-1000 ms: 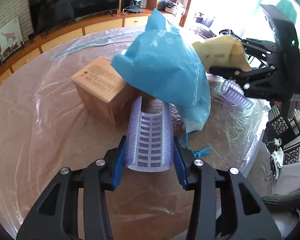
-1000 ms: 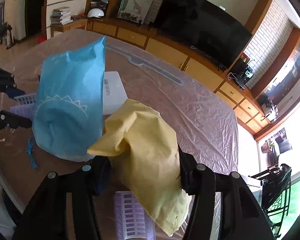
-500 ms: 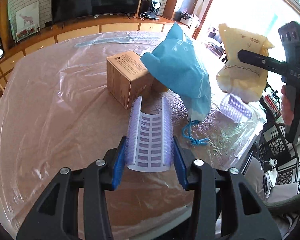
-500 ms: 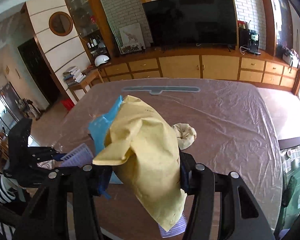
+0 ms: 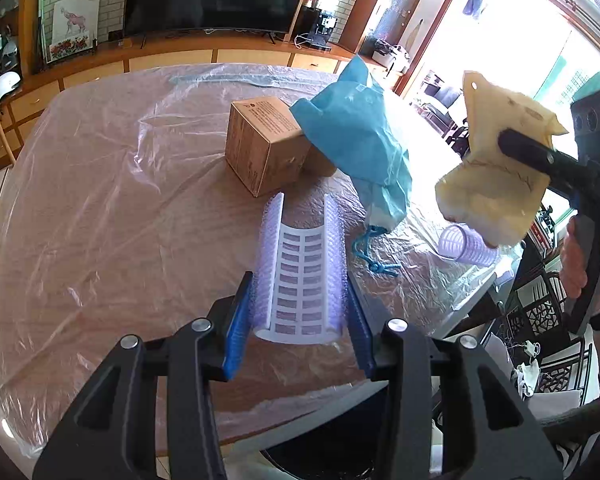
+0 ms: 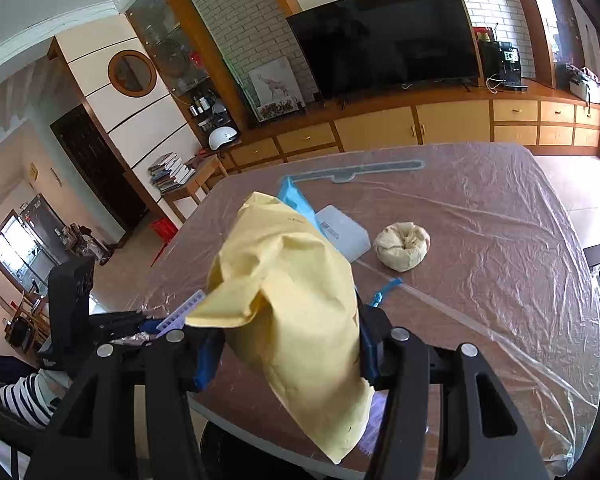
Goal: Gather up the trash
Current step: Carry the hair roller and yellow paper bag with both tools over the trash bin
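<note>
Two pieces of trash are lifted above the table's near edge: the left gripper [image 5: 300,316] clamps a ribbed plastic tray [image 5: 300,280], the right gripper [image 6: 288,354] a crumpled yellow bag [image 6: 292,312]. Gripped by loose folds, the bag could slip free.

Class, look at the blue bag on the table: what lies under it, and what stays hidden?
The blue bag drapes over a corner of the cardboard box and a tan object beside it. Its blue drawstring trails out below. Anything inside or further beneath is covered.
</note>
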### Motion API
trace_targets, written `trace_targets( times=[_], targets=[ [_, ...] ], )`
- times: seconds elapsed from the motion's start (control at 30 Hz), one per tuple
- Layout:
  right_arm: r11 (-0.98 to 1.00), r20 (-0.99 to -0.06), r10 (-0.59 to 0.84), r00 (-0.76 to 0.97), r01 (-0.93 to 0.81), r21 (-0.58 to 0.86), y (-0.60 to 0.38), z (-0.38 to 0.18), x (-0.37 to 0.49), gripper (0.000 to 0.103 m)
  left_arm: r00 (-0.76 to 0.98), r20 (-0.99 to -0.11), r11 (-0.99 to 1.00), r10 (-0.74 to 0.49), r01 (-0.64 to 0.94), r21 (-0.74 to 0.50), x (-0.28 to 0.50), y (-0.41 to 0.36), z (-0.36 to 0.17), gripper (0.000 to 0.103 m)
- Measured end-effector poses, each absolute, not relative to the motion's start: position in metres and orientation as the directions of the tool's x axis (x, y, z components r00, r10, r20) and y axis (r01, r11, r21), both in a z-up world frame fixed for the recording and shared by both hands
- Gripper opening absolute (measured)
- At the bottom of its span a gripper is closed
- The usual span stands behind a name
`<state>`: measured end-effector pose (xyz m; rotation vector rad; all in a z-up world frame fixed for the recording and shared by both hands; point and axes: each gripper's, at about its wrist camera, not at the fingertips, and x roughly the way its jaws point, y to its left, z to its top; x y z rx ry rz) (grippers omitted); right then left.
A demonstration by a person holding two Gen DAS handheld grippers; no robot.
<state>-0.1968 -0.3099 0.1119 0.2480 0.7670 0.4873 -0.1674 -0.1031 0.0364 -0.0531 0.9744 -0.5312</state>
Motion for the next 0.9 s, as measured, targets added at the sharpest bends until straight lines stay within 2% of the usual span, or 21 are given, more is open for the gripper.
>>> trace_targets(
  times=[0.37, 0.9],
  targets=[
    [0.799, -0.479, 0.588, 0.651, -0.377, 0.469, -0.318, 0.149, -0.204, 0.052, 0.471, -0.757, 0.874, -0.453, 0.401, -0.274, -0.183, -0.096, 0.044, 0.044],
    [0.787, -0.585, 0.617, 0.527, -0.384, 0.483, -0.285, 0.105, -0.255, 0.052, 0.487, -0.758, 0.884, -0.433, 0.395, -0.251, -0.209, -0.096, 0.047, 0.044]
  ],
)
